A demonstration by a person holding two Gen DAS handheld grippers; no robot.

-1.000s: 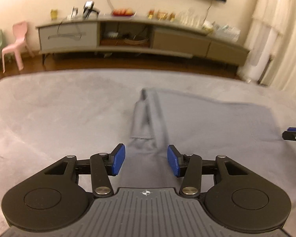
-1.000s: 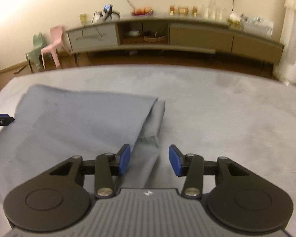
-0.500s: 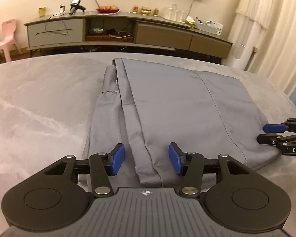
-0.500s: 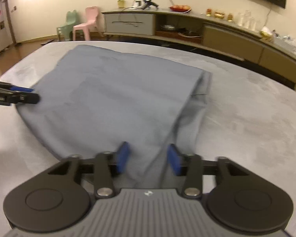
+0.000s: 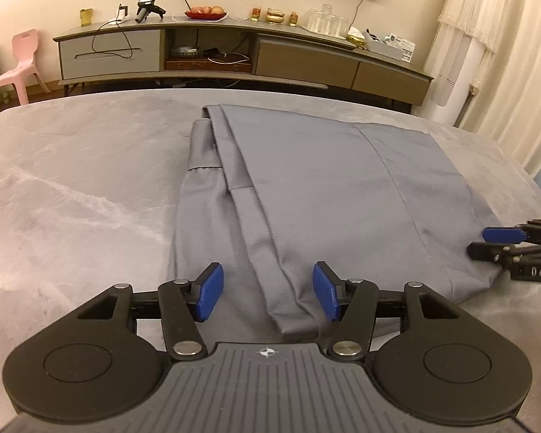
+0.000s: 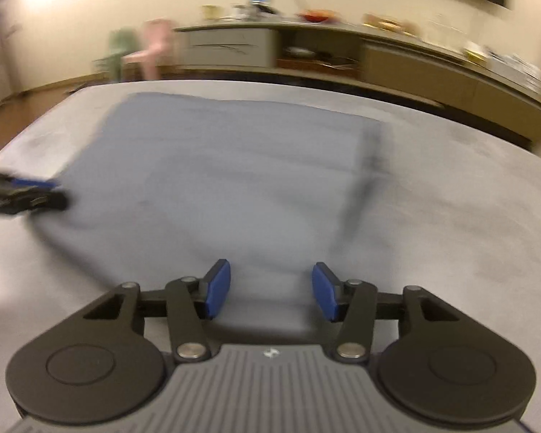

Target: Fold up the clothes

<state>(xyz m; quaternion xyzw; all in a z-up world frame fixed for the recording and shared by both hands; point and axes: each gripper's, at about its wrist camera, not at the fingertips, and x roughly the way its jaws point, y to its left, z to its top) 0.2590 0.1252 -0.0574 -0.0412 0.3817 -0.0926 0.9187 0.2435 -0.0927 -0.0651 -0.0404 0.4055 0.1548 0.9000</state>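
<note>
The left gripper [image 5: 267,296] is standing wide open, gripping nothing, its pads straddling the near hem of the grey garment [image 5: 324,187] lying flat on the table [image 5: 72,180], probably positioning for a pinch. Off to its right, the right gripper [image 6: 270,288] is likewise gaping empty over the opposite near corner, both held low, pointing forward.

Counting one grey garment [image 5: 328,195] lying on one grey counter [image 5: 72,180]. Seeing two claws: left claw [image 5: 268,294] and right claw [image 6: 270,294]. Spotting one pink chair [image 5: 18,61], one long sideboard [image 5: 234,57], and one red fruit plate [image 5: 205,13] sitting there.
</note>
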